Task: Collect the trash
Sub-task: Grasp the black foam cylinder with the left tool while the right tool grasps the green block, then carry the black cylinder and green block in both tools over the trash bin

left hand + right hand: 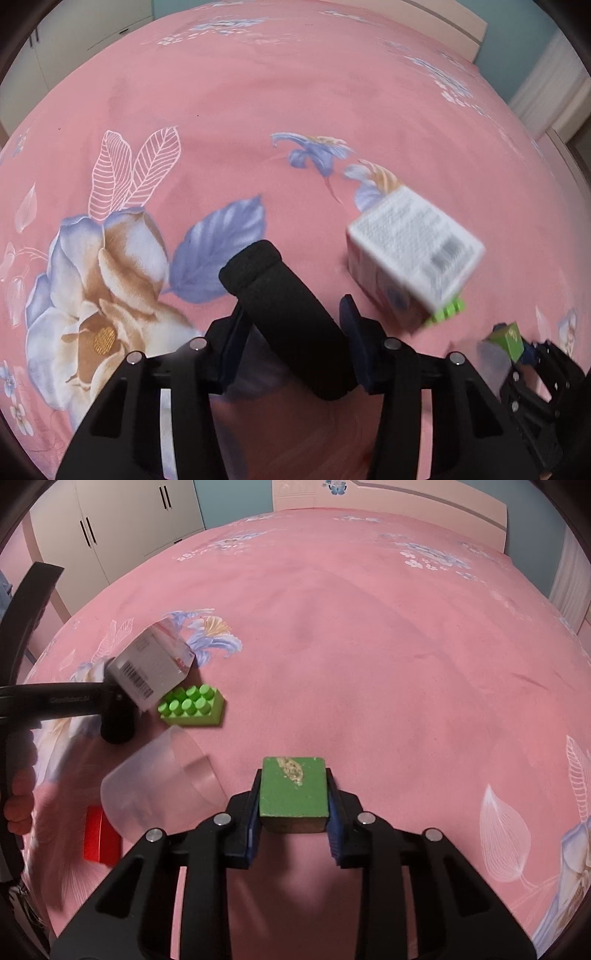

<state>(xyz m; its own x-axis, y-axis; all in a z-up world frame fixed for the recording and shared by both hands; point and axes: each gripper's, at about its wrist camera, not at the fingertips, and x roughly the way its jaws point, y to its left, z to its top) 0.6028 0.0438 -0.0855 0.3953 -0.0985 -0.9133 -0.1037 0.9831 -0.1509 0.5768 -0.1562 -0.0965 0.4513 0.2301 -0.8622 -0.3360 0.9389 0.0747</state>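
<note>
Right claw (293, 805) is clamped on a green block (293, 786), both blue pads flat against its sides, a pale scuff showing on the top face. Left claw (291, 314) grips a black foam-covered handle (284, 310) that runs diagonally between its jaws. Just left of the right claw, a clear plastic cup (162, 786) hangs blurred over the bed, with a red object (101, 836) beneath it. What joins the cup to the handle cannot be made out.

Farther out on the pink floral bedspread (369, 646), a green studded brick (192, 707) lies flat. A white carton (153, 672) with a barcode sits tilted, its lower edge at or over the brick's near corner; whether they touch is unclear. Beyond are the wardrobe (110, 528) and headboard (406, 506).

The step in hand looks like dropping the block into the cup. To do it well, bring the cup's mouth upright and steady first, carry the block directly above the opening, and part the jaws only once it is centred, low enough that it cannot bounce out. The brick and carton look left to gather.
</note>
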